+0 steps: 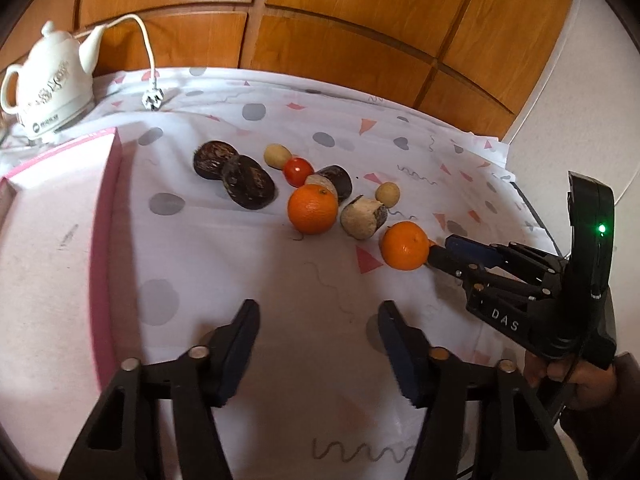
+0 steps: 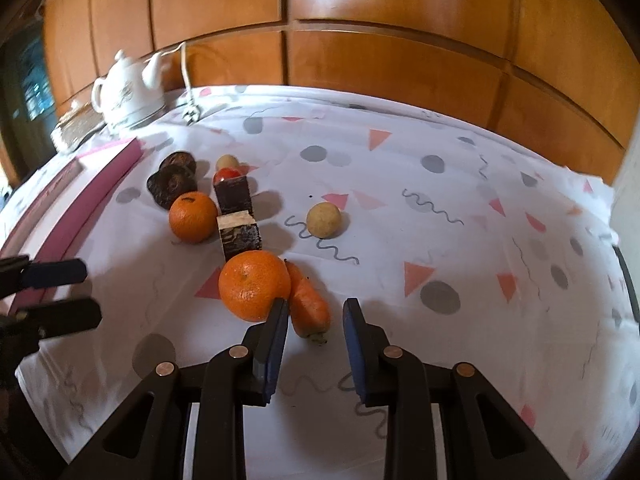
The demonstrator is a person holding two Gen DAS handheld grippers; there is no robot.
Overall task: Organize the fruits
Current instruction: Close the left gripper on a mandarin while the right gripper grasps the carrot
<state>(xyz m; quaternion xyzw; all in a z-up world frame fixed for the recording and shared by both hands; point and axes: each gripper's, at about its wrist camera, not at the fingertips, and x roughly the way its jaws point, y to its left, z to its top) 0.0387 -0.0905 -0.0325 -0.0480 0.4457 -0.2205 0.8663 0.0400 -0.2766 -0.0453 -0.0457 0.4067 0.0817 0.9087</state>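
"DAS" in white on the right tongs (image 1: 446,254)

A matt printed cloth (image 2: 400,208) covers the surface. Glossy varnished wood panels (image 2: 360,52) stand at the far side. The white kettle (image 1: 48,84) looks glazed ceramic. The oranges (image 2: 254,290) have dimpled, shiny skin.

Behind the desk (image 2: 460,216), warm orange-brown wooden panelling (image 2: 400,60) with curved grooves, glossy, catching a bright glare near the top of the right wrist view. Over the desk, a white cloth (image 1: 248,264) printed with grey dots, pink triangles and dark squiggles. At the far left corner, a white ceramic kettle (image 1: 48,80) with a white cord and plug (image 1: 153,98) lying just beside it. To the right, a plain white wall (image 1: 592,112). At far left, a dark window or glass (image 2: 28,80), blurred.
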